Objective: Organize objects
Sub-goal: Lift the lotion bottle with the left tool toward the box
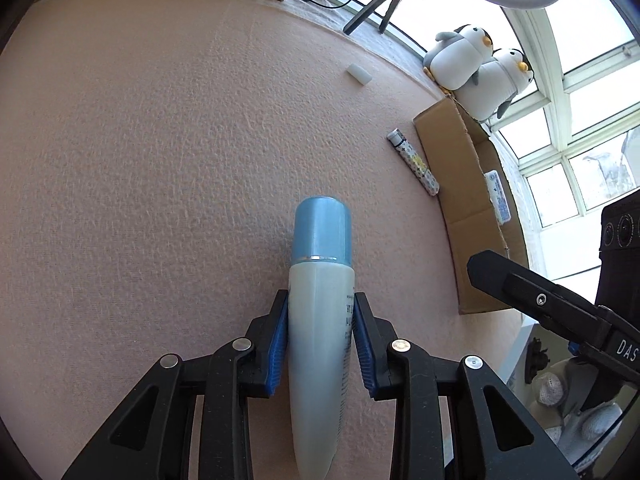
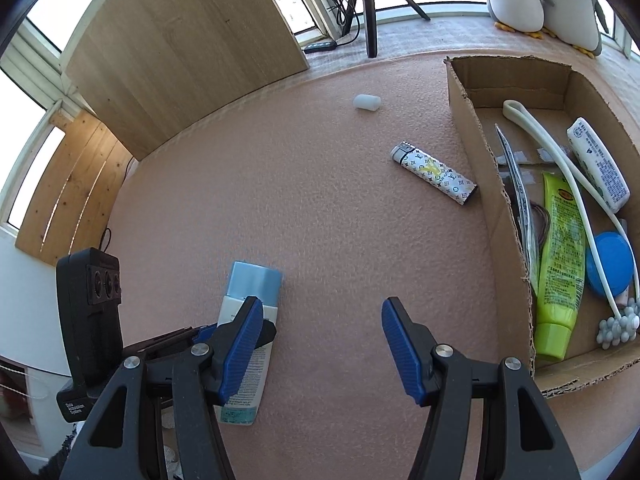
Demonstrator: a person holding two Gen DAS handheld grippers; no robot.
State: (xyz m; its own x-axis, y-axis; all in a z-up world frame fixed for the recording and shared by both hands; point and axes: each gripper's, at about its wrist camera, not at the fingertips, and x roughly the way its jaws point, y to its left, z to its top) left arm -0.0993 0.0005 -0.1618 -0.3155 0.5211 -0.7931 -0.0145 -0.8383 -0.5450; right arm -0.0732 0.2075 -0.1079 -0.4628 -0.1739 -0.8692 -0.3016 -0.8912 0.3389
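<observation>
Cardboard box [image 2: 492,216]: our landmark, open-topped, at the far right of the pink mat [image 2: 320,208]. We count inside it a green tube [image 2: 558,264], a white tube [image 2: 598,164], a blue disc [image 2: 610,264] and a white long-handled massager [image 2: 560,168]. We judge it the destination for loose items.

Blue-capped tube [image 1: 320,320]: lies flat on the mat, well left of the box, cap pointing away from us. Our left gripper [image 1: 320,336] has its blue pads pressed on both sides of the pale body, just below the cap. We judge it light, soft-walled and smooth; squeezing near the stiffer shoulder by the cap should resist slipping and bulging better than the flat crimped tail.

Patterned lighter [image 2: 434,178]: just left of the box wall, lying flat. Likely light, rigid and slick; we would take it across its narrow sides.

White cap [image 2: 367,102]: left of the box's far corner, small, apt to roll.

Right gripper [image 2: 320,340]: jaws spread wide, empty, hovering left of the box's near end.
</observation>
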